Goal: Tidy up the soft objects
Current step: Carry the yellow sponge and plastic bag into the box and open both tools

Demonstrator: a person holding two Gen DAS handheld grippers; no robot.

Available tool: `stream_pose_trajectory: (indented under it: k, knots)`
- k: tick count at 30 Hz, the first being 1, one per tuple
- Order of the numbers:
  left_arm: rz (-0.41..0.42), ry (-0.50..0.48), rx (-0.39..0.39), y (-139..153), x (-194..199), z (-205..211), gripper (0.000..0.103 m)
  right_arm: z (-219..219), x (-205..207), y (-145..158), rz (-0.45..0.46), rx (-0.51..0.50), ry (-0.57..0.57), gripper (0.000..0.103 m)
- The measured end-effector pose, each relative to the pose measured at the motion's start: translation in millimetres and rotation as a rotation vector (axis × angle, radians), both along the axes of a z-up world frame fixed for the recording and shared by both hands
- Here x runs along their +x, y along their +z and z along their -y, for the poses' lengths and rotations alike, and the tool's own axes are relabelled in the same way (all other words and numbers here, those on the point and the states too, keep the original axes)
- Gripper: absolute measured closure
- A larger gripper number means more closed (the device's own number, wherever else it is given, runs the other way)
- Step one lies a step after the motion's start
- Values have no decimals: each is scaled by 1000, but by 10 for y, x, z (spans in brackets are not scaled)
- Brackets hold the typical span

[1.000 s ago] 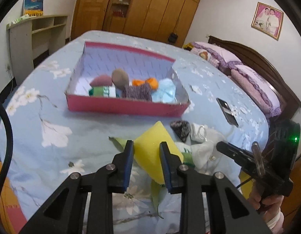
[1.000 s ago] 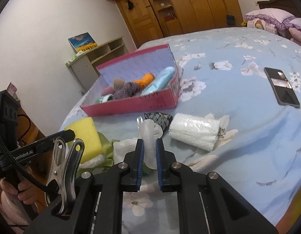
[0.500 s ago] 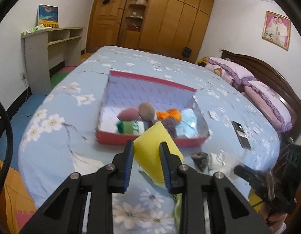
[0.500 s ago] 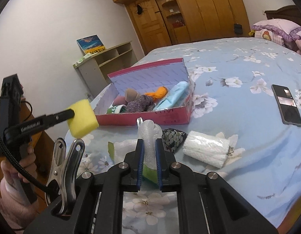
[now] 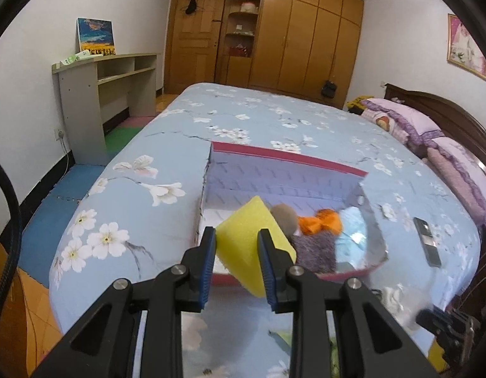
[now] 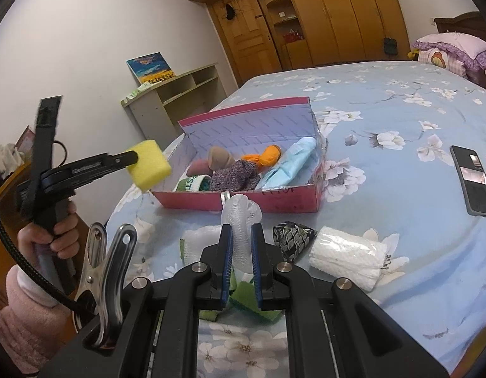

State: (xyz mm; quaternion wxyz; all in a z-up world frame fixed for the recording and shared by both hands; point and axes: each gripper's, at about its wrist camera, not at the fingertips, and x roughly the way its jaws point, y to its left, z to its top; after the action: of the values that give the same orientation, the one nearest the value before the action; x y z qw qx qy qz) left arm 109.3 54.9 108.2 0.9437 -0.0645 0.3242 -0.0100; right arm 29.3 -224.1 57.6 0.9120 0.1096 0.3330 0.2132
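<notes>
My left gripper (image 5: 237,242) is shut on a yellow sponge (image 5: 250,242) and holds it in the air just before the near left corner of the pink box (image 5: 283,157). The sponge (image 6: 150,165) and box (image 6: 243,203) also show in the right wrist view. The box holds several soft things: a brown ball (image 6: 220,157), a purple knit piece (image 6: 238,174), an orange item (image 6: 265,156), a light blue pack (image 6: 290,163). My right gripper (image 6: 242,236) is shut on a clear white ribbed soft item (image 6: 239,217), held above the bed in front of the box.
On the blue floral bedspread (image 6: 400,145) lie a white towel roll (image 6: 346,258), a dark patterned pouch (image 6: 291,239), a white cloth (image 6: 198,242), green pieces (image 6: 246,299) and a phone (image 6: 472,179). Pillows (image 5: 431,135) and the headboard are at the right. A shelf desk (image 5: 107,94) stands left.
My left gripper has lifted the yellow sponge off the bed and carried it up toward the box's near left corner. My right gripper has risen slightly with the white ribbed item.
</notes>
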Motion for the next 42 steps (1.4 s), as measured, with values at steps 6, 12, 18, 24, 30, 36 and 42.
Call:
stream_pose_trajectory:
  k: [6,12,18,24,30,36,42]
  knots:
    - [-19,21,28,-141,246,-27,75,-34,36,-15,-8,6,0,90]
    - [-34,20,33,-281,390,-17,75,-36,64,-37,-13,5,1,90]
    - [-64,25,69,-398,455,21,74,-64,131,-73,-24,-6,7,90]
    - [-59,11,96,-390,390,36,62,-139,273,16,3,-27,23,90]
    - [-71,4,86,-381,358,47,50,-199,464,91,28,-64,38,90]
    - [-60,-5,89,-368,312,119,44,-215,616,126,52,-74,31,90]
    - [-65,12,112,-366,247,184,41,-194,760,120,51,-44,20,90]
